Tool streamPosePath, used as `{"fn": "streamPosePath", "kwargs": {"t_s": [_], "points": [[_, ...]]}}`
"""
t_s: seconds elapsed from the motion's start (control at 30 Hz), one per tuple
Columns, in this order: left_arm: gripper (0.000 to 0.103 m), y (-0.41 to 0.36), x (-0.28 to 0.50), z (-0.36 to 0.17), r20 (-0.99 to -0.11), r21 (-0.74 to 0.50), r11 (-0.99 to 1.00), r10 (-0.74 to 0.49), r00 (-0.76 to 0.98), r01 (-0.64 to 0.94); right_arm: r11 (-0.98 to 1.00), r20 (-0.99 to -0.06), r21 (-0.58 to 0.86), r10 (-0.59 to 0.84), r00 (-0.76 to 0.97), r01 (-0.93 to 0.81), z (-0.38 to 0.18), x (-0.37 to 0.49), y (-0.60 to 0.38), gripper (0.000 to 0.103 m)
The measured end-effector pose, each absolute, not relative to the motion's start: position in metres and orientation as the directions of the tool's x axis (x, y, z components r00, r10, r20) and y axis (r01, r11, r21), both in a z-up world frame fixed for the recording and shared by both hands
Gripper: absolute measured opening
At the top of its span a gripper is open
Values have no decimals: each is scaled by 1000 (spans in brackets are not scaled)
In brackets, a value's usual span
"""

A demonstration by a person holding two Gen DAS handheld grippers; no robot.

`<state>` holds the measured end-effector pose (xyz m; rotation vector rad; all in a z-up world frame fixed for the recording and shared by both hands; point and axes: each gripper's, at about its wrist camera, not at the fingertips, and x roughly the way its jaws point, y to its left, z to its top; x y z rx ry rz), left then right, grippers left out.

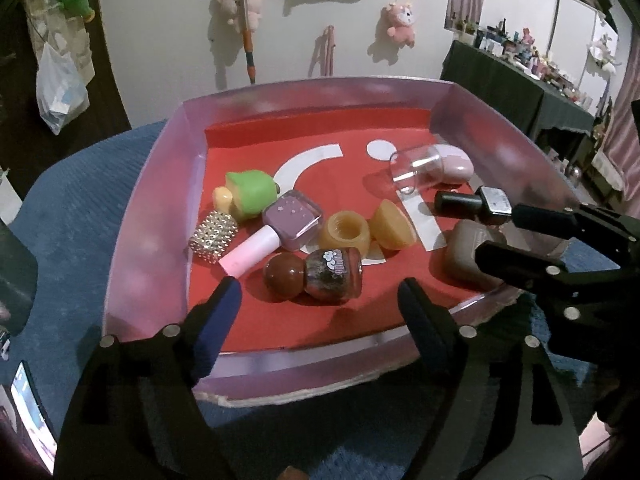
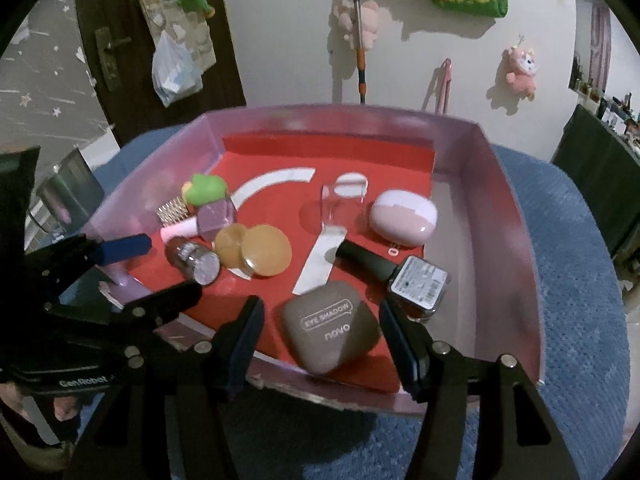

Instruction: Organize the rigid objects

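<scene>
With both sets of jaws spread and holding nothing, left gripper (image 1: 320, 292) above the brown nail polish bottle (image 1: 316, 274) and right gripper (image 2: 322, 316) flanking the eye shadow case (image 2: 330, 326), everything lying loose in the pink tray (image 2: 500, 208). Risk of rolling: round brown bottle, amber caps (image 2: 266, 256) and lilac bottle (image 1: 290, 220) crowded and touching, likely to scatter if nudged. Possible clash too, grippers close together near the black bottle (image 2: 396, 272).
</scene>
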<state>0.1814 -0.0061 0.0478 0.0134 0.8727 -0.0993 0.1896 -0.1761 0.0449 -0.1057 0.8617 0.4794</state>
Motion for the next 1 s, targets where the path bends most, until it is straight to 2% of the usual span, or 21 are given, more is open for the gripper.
{"fn": "streamPosePath", "kwargs": {"t_s": [0.1,0.23,0.3,0.5,0.77,1.0], "points": [[90,-5,176,54,-751,-29,996,-74,656,79,888,-724,110,379,576,-446,54,182,-180,68],[91,0,169,62,-733,-40,997,-72,677,63,889,-695,118,392,603,-442,61,174,-183,73],[102,2,166,63,-724,-49,997,-73,685,54,890,-682,128,400,612,-438,64,170,-184,78],[102,6,155,67,-700,-76,996,-81,709,39,899,-648,145,402,647,-413,67,161,-184,91],[103,9,141,67,-682,-82,997,-64,729,11,912,-617,164,392,682,-375,66,149,-185,101],[103,11,133,64,-674,-74,997,-40,738,-13,928,-600,156,360,714,-338,62,141,-186,102]]}}
